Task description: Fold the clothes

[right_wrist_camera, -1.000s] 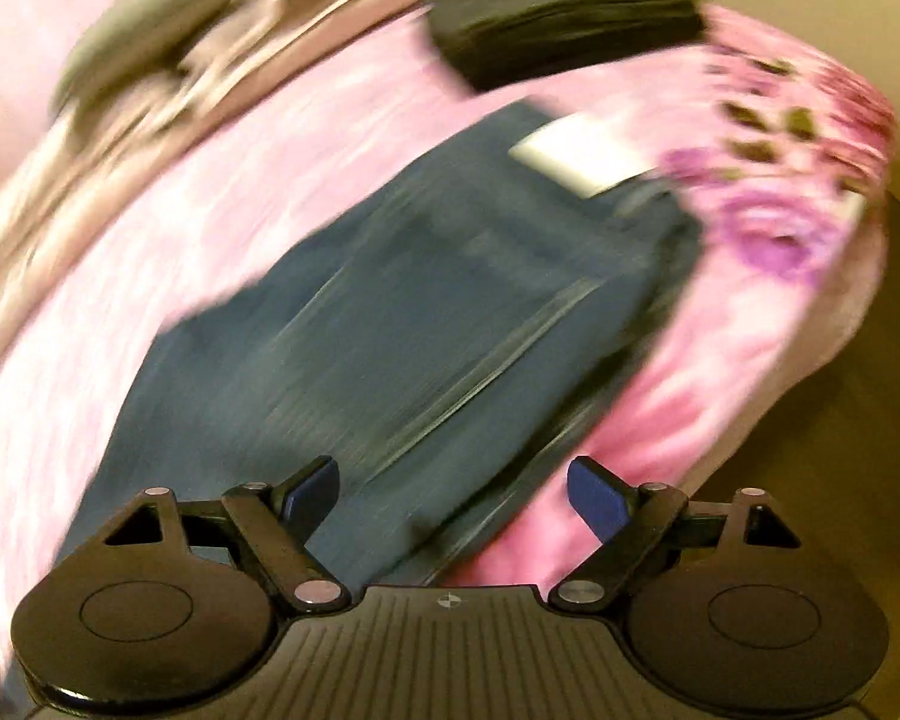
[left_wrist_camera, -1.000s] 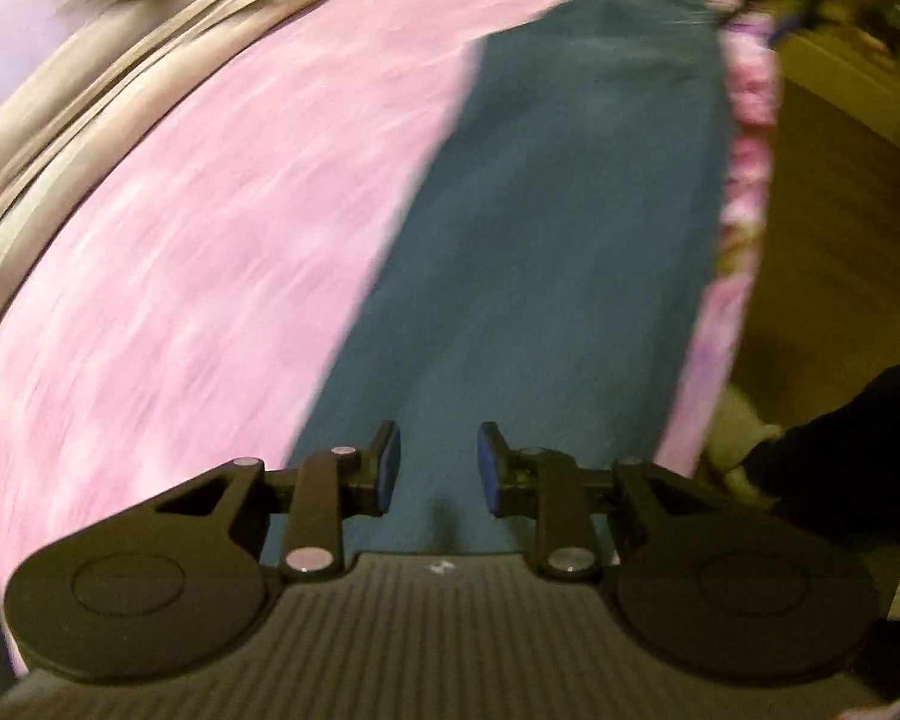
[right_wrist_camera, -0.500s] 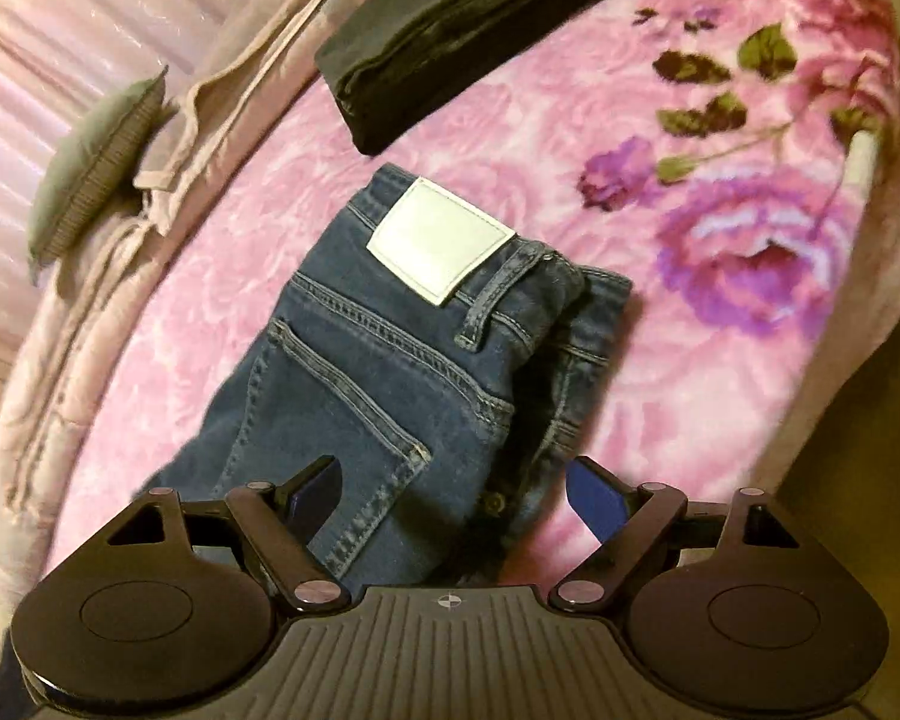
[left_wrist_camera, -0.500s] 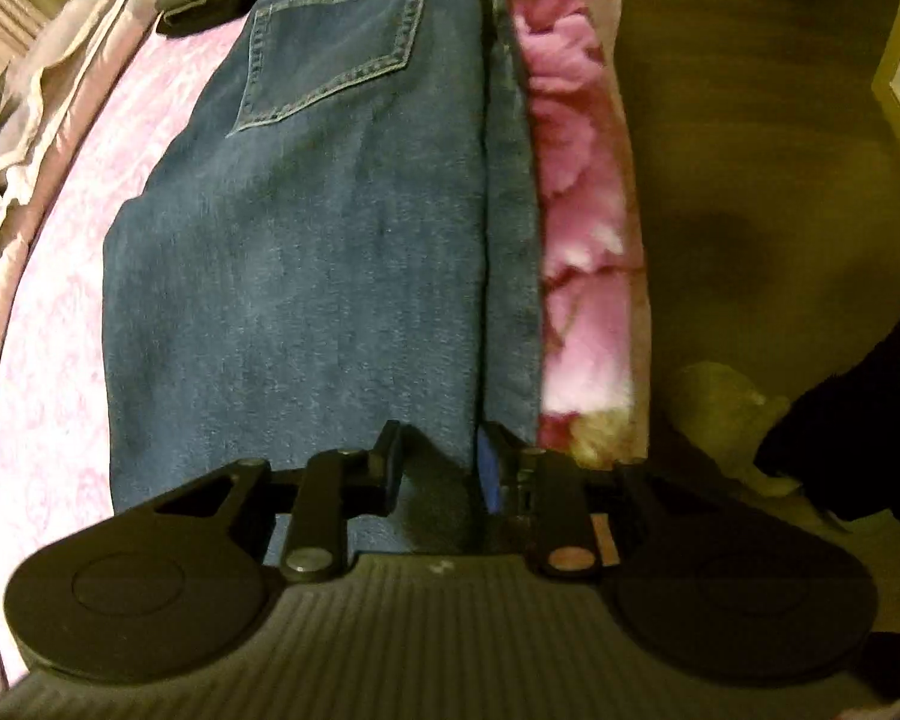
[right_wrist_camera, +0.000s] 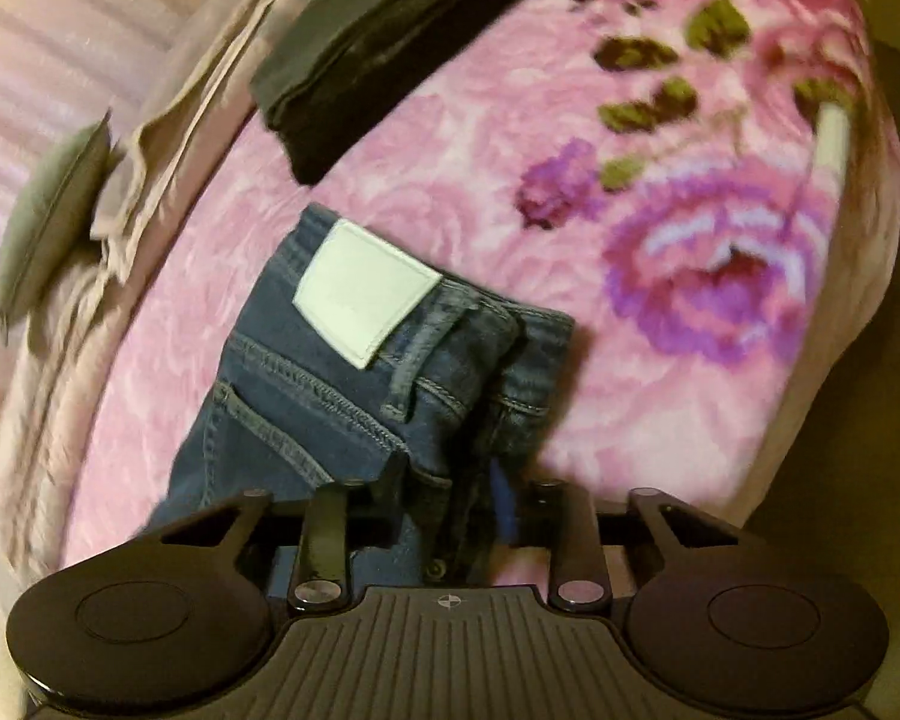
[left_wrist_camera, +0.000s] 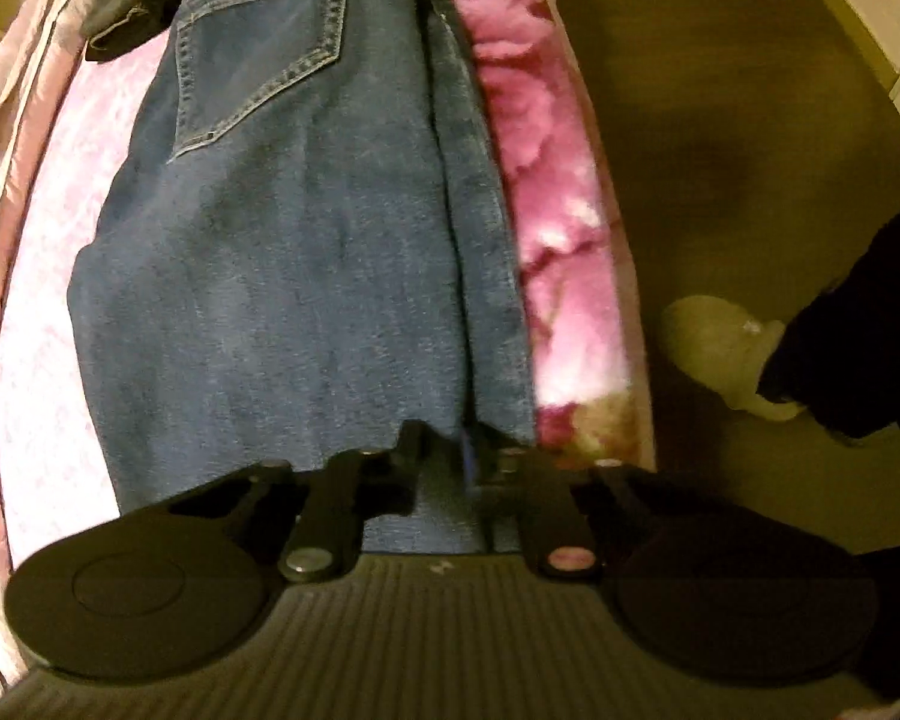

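Note:
Blue jeans [left_wrist_camera: 294,252] lie folded lengthwise on a pink floral blanket [left_wrist_camera: 546,192], along the bed's right edge. In the left wrist view my left gripper [left_wrist_camera: 441,456] is shut on the near leg end of the jeans, denim draped over its fingertips. In the right wrist view the jeans [right_wrist_camera: 330,396] show their waistband with a white patch [right_wrist_camera: 363,294] and back pocket. My right gripper [right_wrist_camera: 450,492] is shut on the jeans' right folded edge near the waist.
A folded dark garment [right_wrist_camera: 390,36] lies on the blanket [right_wrist_camera: 690,312] beyond the jeans. A grey cushion [right_wrist_camera: 48,210] and beige bedding [right_wrist_camera: 168,138] sit at the far left. Brown floor [left_wrist_camera: 750,120] and a pale slipper [left_wrist_camera: 714,342] lie right of the bed.
Both grippers moved forward and closed onto the jeans: the left on the leg end, the right, open half a second ago, on the edge by the waist.

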Tool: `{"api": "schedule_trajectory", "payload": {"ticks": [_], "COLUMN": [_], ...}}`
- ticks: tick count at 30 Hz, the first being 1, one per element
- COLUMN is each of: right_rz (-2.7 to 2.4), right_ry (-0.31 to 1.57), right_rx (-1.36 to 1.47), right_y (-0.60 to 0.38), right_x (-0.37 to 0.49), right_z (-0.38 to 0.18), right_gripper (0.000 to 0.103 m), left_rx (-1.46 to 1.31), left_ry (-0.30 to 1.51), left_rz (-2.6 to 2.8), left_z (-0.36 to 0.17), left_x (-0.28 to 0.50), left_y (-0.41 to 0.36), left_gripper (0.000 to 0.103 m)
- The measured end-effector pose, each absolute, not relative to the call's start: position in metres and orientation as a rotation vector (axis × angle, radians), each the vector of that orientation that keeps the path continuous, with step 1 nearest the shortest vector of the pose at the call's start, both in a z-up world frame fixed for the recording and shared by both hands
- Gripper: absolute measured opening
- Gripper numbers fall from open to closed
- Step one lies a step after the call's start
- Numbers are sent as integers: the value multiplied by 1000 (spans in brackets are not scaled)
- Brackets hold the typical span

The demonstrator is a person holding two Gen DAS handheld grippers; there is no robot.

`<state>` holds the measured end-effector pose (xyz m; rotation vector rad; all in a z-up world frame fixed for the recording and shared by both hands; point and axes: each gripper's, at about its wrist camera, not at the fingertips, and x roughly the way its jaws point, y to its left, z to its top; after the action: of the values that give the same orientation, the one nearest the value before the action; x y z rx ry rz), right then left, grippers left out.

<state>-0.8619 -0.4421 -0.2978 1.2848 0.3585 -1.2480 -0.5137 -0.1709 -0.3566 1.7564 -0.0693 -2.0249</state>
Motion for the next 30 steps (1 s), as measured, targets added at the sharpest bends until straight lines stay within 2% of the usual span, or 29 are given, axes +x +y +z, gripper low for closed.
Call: {"api": "schedule_trajectory", "payload": {"ticks": [1,5,6,13,14,17,25,30], "right_rz": [-1243,-1228,-1226,-1246,-1244,-1229,-1097,-844], "right_ry": [381,361,355,358,353,344,438,521], "right_rx": [1260,1219,1198,1228,1222,1222,1233,1180], "right_y": [-443,-440,-437,-424,-423,-417,-381,-375], "right_x": [-859,-857,-857,-860,-859,-854,-794,-735], "right_z": [-294,-275,-270,-290,-288,-284,-276,-275], "right_gripper": [19,15,10,10,14,46,47,47], "left_rx": [1738,1614,1601,1626,1633,1655,1604,1469], "left_ry": [-42,43,46,87,84,70,210,351], "left_rz": [-2032,-2090,-2107,-2107,-2104,-2098,-2080,-2059], "left_z": [-352,-324,-319,-337,-339,-344,-323,-289], "left_x": [-511,-497,-493,-496,-497,-503,-491,-467], "left_y": [-172,-172,-169,-162,-162,-160,-171,-189], "left_gripper": [1,0,0,0,0,0,1,7]}}
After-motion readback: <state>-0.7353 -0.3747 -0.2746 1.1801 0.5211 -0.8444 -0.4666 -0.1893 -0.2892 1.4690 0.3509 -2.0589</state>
